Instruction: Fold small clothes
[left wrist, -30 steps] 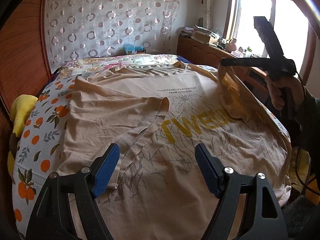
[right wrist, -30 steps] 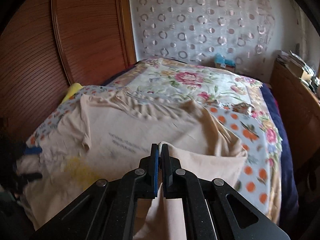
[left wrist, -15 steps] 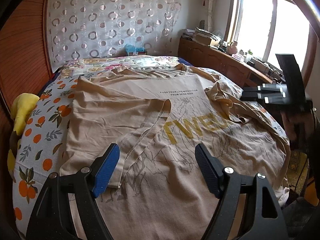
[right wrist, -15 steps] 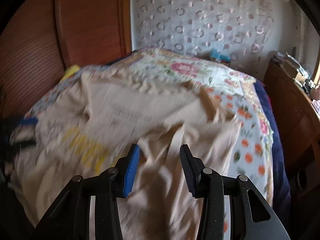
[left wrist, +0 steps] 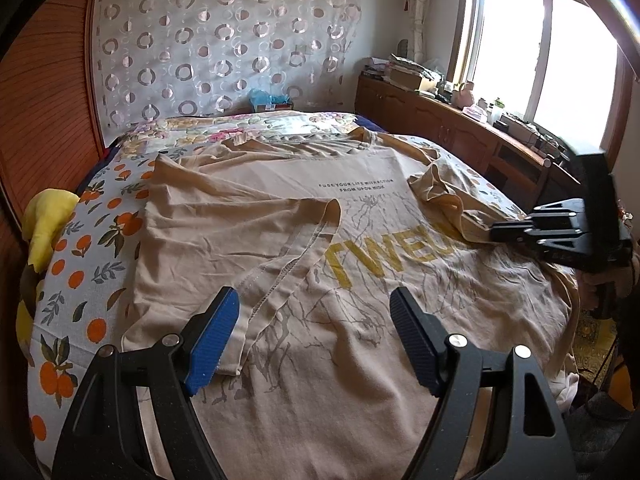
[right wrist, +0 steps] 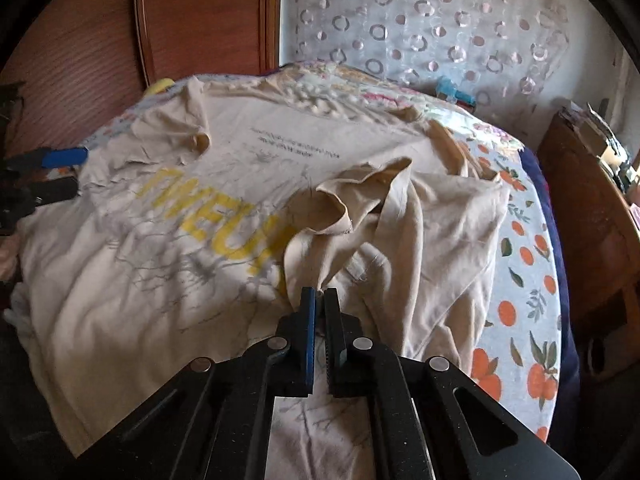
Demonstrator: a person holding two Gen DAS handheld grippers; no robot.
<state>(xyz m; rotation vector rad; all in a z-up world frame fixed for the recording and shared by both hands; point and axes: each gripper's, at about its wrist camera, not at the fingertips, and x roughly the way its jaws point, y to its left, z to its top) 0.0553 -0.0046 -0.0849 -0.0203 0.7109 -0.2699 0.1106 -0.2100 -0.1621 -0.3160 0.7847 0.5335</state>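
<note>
A beige T-shirt (left wrist: 360, 312) with yellow letters lies spread on the bed, its left sleeve (left wrist: 224, 240) folded in over the chest. It also shows in the right wrist view (right wrist: 160, 248). My left gripper (left wrist: 314, 340) is open and empty, low over the shirt's lower part. My right gripper (right wrist: 319, 300) is shut on a fold of the crumpled right side of the shirt (right wrist: 400, 224). The right gripper also shows in the left wrist view (left wrist: 560, 232) at the shirt's right edge.
The bed has a quilt with orange fruit print (left wrist: 80, 264) and flowers further back. A yellow cushion (left wrist: 44, 220) lies at the left edge. A wooden cabinet (left wrist: 440, 120) with clutter runs under the window at right. A wooden wardrobe (right wrist: 200, 20) stands behind the bed.
My right gripper let go of the lifted sleeve, which dropped in a crumpled heap, then moved lower and shut again on a fold of the shirt. The left gripper has stayed open and still.
</note>
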